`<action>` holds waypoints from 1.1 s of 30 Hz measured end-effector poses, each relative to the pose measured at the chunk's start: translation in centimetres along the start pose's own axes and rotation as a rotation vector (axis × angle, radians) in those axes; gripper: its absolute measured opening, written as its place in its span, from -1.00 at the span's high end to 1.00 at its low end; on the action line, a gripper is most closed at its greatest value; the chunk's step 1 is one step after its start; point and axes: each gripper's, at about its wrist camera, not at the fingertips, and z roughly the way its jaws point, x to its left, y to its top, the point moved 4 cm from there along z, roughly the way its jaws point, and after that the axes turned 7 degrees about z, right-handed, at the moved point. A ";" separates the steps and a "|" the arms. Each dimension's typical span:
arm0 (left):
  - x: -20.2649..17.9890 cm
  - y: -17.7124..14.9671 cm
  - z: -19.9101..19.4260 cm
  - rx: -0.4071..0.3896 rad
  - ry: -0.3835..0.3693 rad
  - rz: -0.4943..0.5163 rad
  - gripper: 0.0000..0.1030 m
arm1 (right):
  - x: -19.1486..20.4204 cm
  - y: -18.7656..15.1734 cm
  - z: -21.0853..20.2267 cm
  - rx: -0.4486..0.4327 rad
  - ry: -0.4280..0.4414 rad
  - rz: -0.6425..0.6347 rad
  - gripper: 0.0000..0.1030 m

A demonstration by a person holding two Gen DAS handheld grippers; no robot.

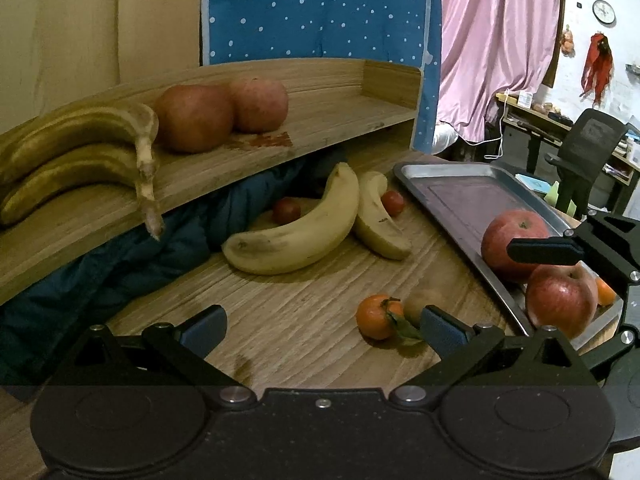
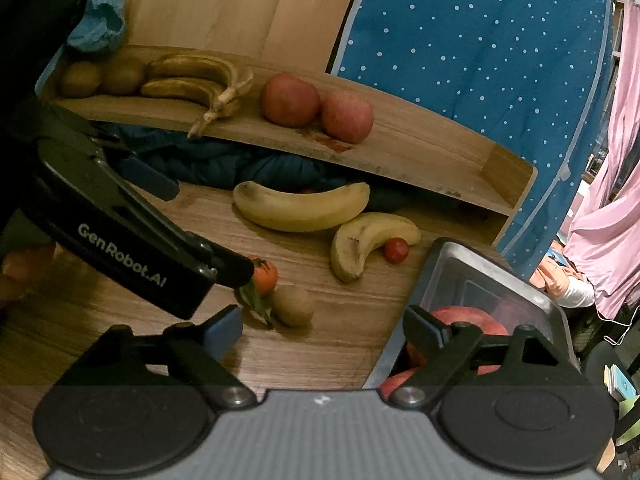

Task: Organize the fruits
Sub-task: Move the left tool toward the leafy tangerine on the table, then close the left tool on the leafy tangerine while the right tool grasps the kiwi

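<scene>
A wooden table (image 1: 288, 320) fills most of both views, with fruit scattered across it. Along its far side stands a raised wooden shelf (image 1: 320, 120) with a low rim, and dark blue cloth (image 1: 132, 260) is bunched in the gap beneath it. On the shelf, from left to right, lie two kiwis (image 2: 102, 76), a bunch of browned bananas (image 2: 192, 78) with the stem hanging over the front edge, and two red apples (image 2: 316, 106) touching each other.

A metal tray (image 1: 444, 184) sits at the right side of the table. Near its closer end are two more red apples (image 1: 536, 268), close together, with a small orange (image 1: 605, 292) just behind them.

On the bare table between shelf and tray lie two yellow bananas (image 1: 320, 220) side by side, with a cherry tomato (image 1: 286, 210) to their left and another (image 1: 393, 202) to their right. Closer in, a tangerine (image 1: 376, 316) with a leaf lies just beside a kiwi (image 2: 292, 307).

The left gripper (image 1: 322, 326) hangs low over the table, its jaws spread wide and holding nothing; the tangerine and kiwi lie just beyond its right finger. The right gripper (image 2: 326, 332) is also open and empty, straddling the near left edge of the tray, its right finger in front of the tray's apples.
</scene>
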 end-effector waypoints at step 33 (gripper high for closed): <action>-1.1 -0.7 1.8 0.011 -0.153 -0.001 -0.01 | -0.2 -0.2 2.1 0.014 0.034 -0.028 -0.12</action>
